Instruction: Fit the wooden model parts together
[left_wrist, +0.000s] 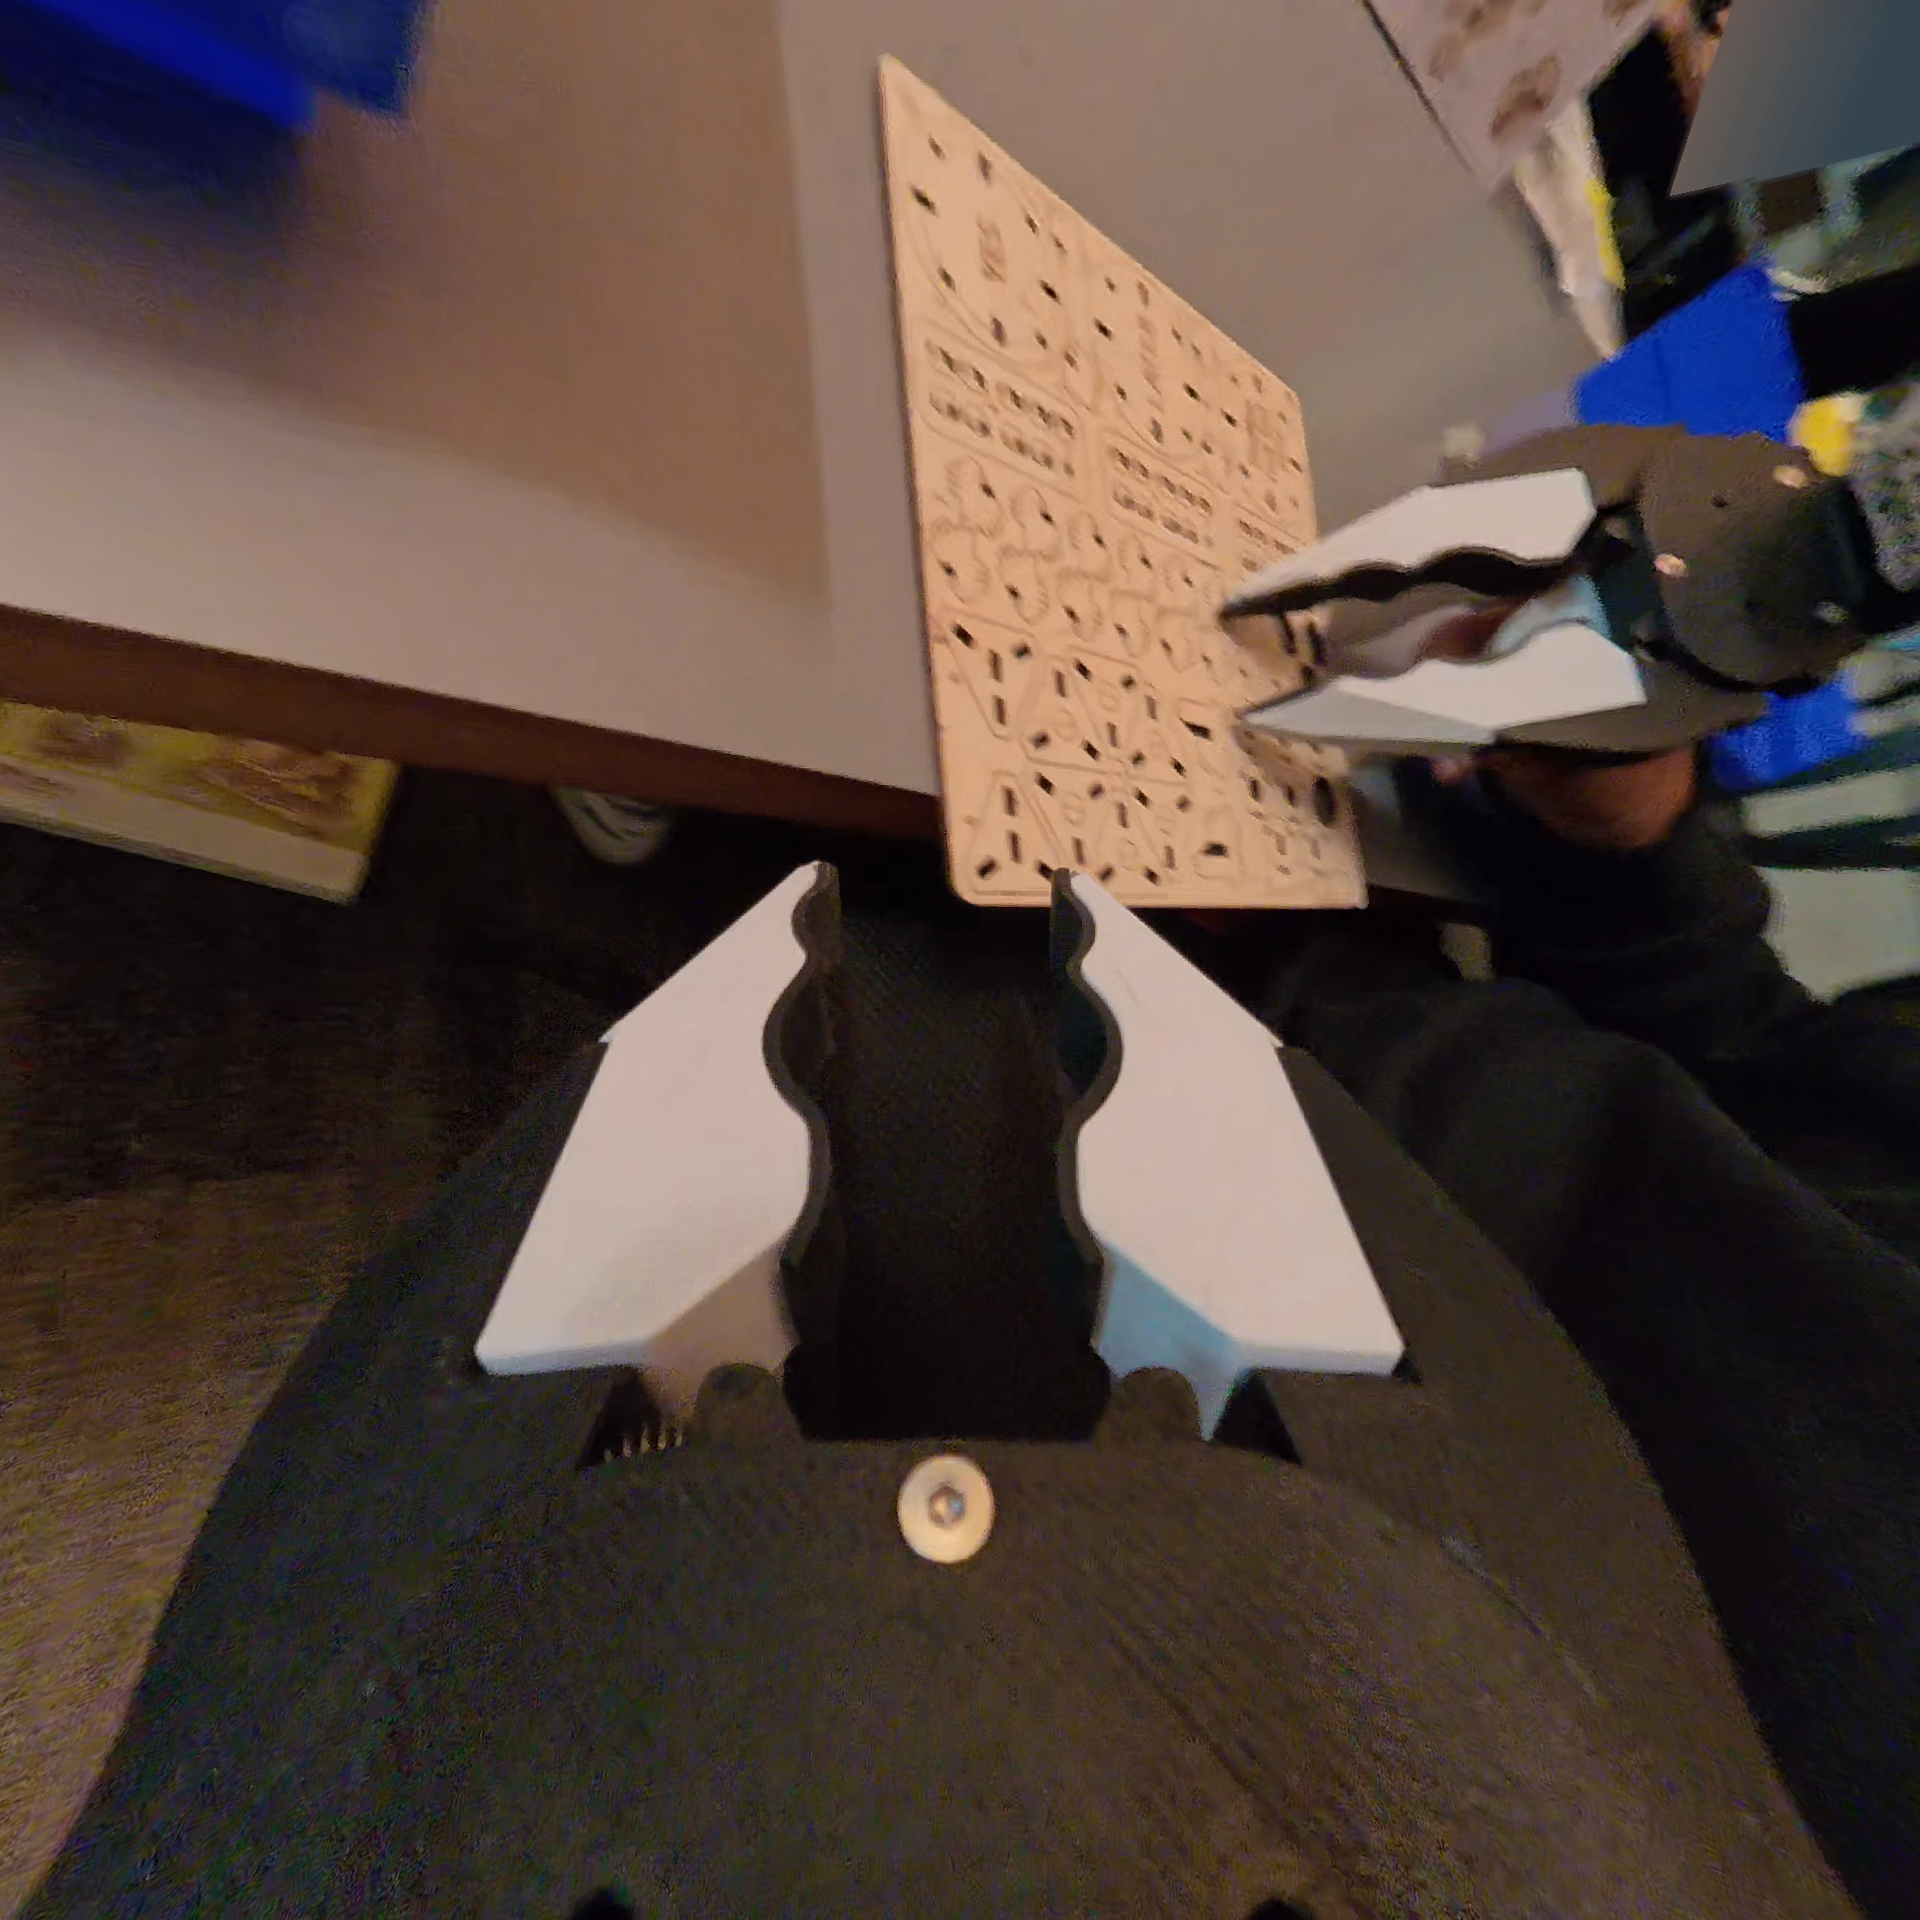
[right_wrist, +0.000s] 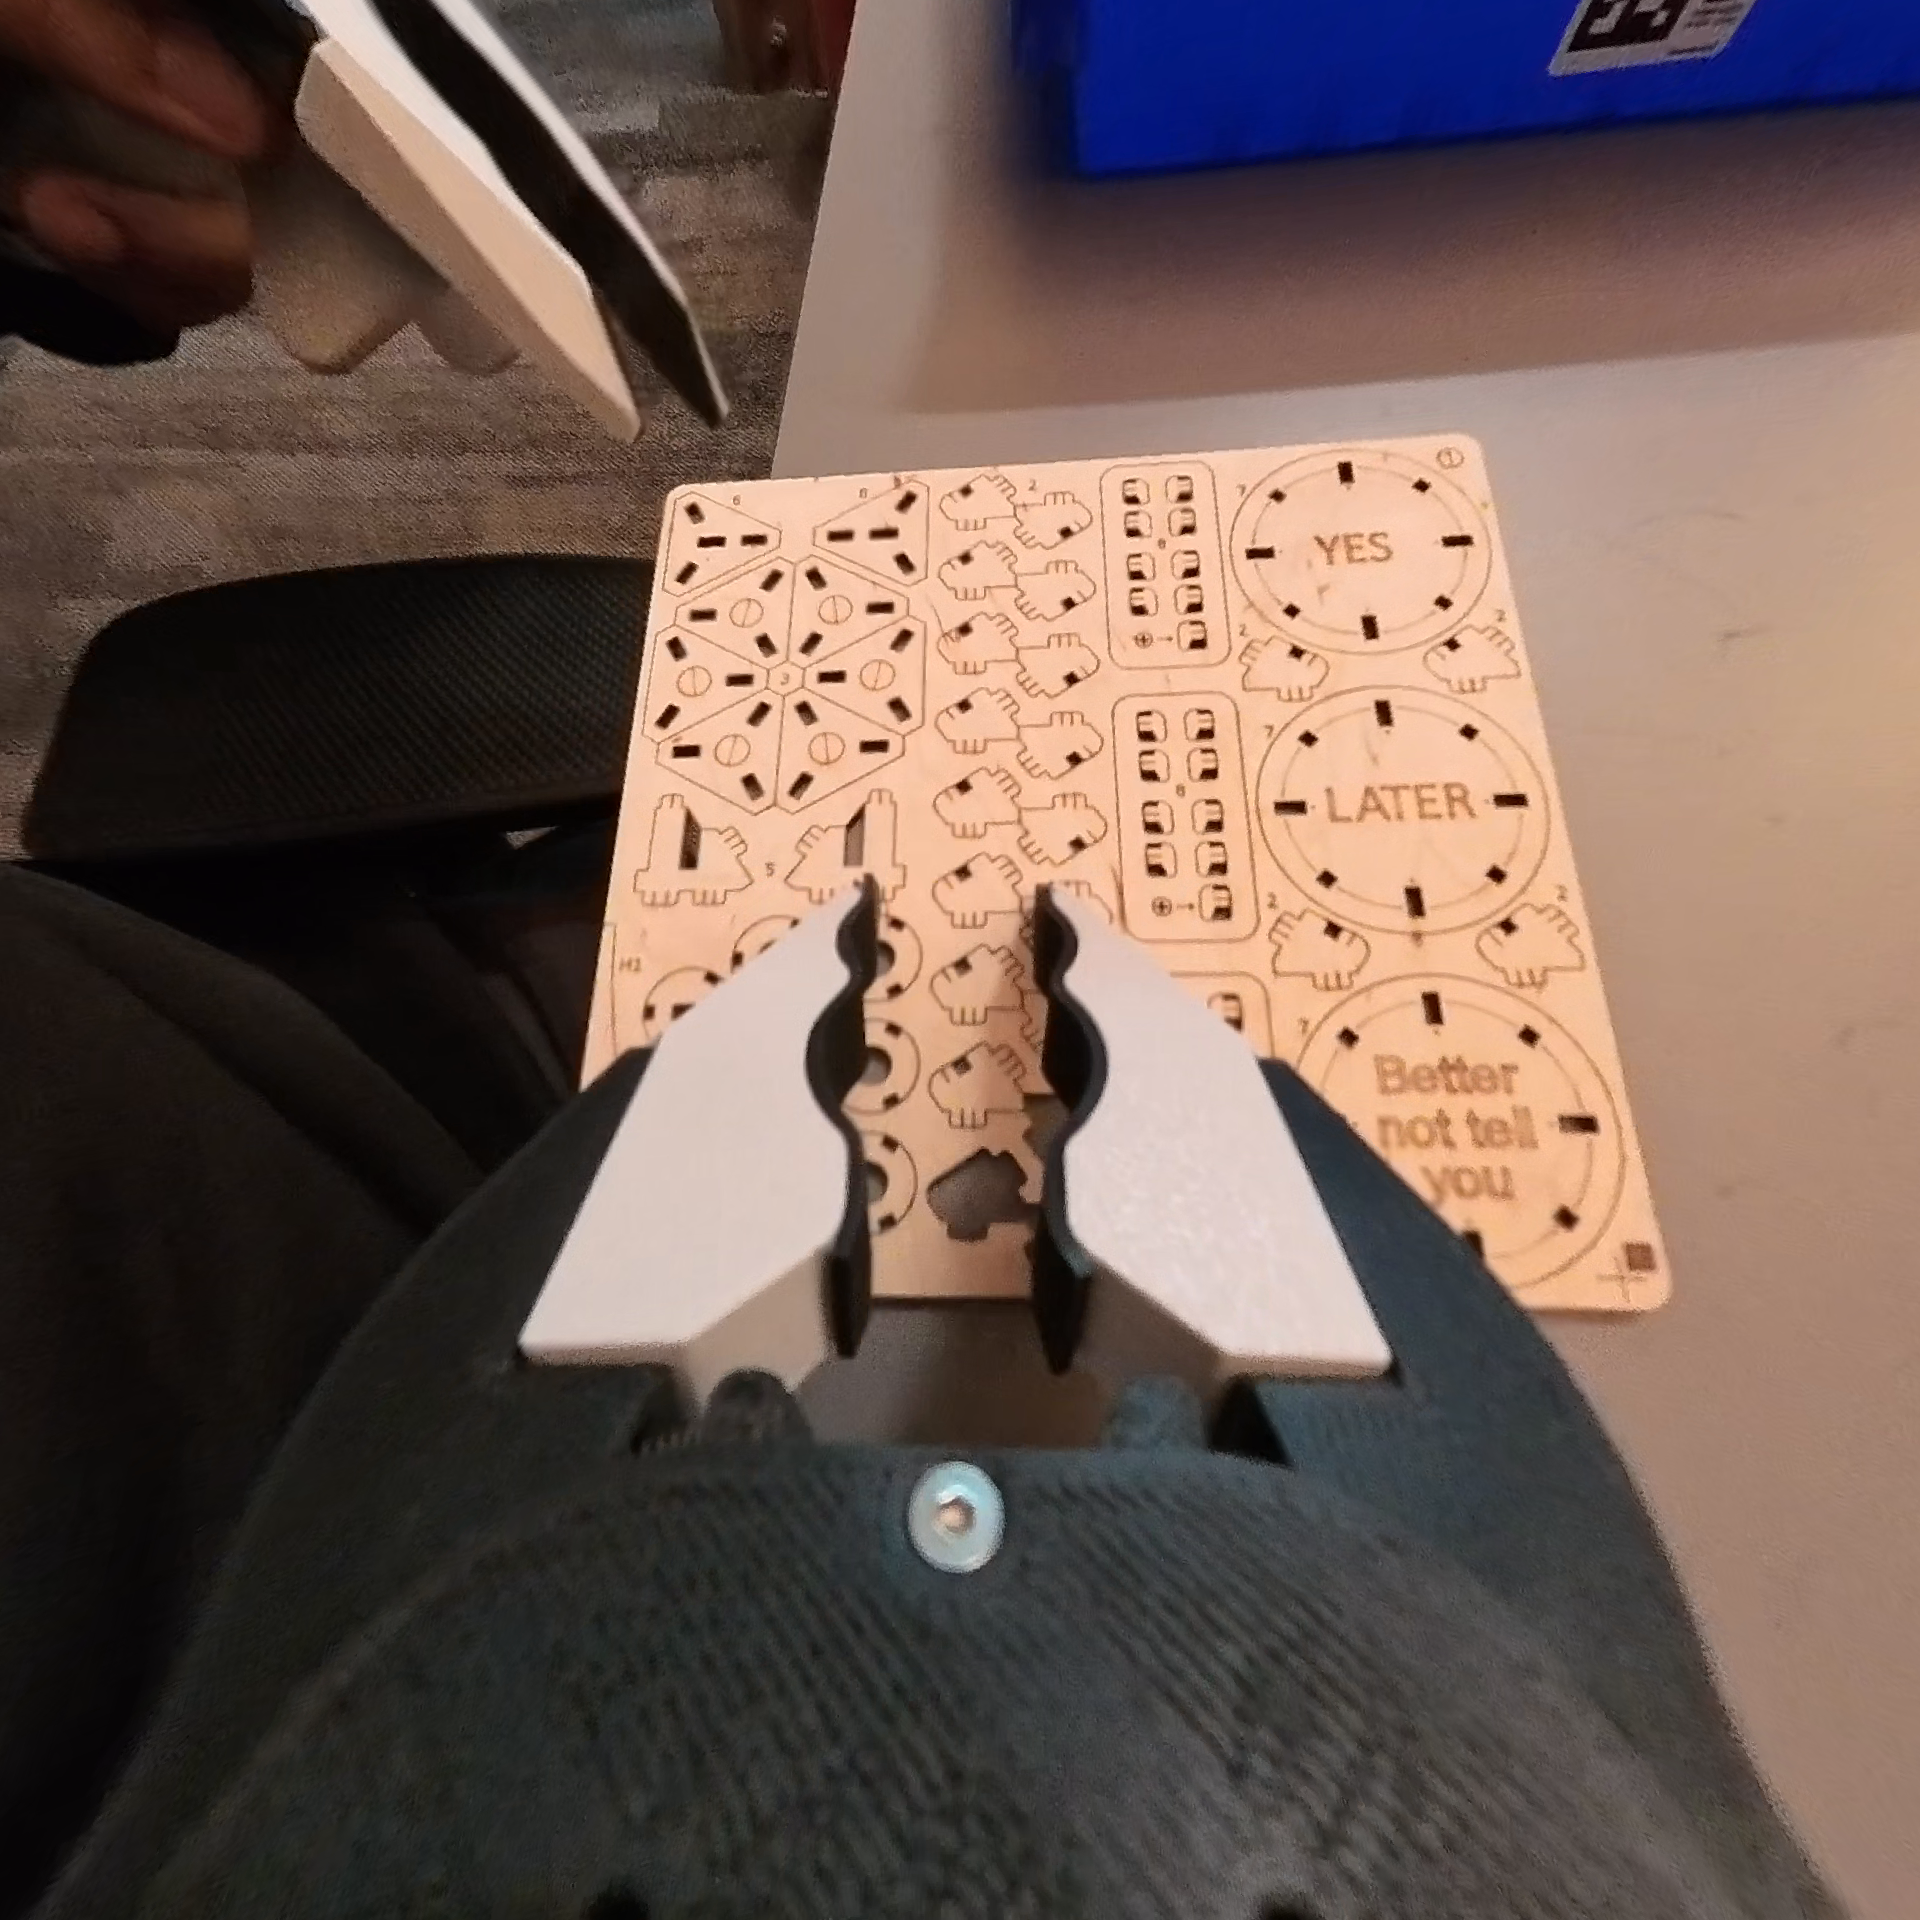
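You are holding your left gripper spread and bare, off the table's near edge. Only its view is showing the floor and a shoe. Your right gripper, spread, is hovering over the engraved wooden sheet. Only that view is showing a labelled blue box beyond.

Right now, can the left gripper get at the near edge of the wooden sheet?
Probably yes. The left gripper is open, facing the wooden sheet's overhanging edge off the table, nothing between; the right gripper hovers over another part.
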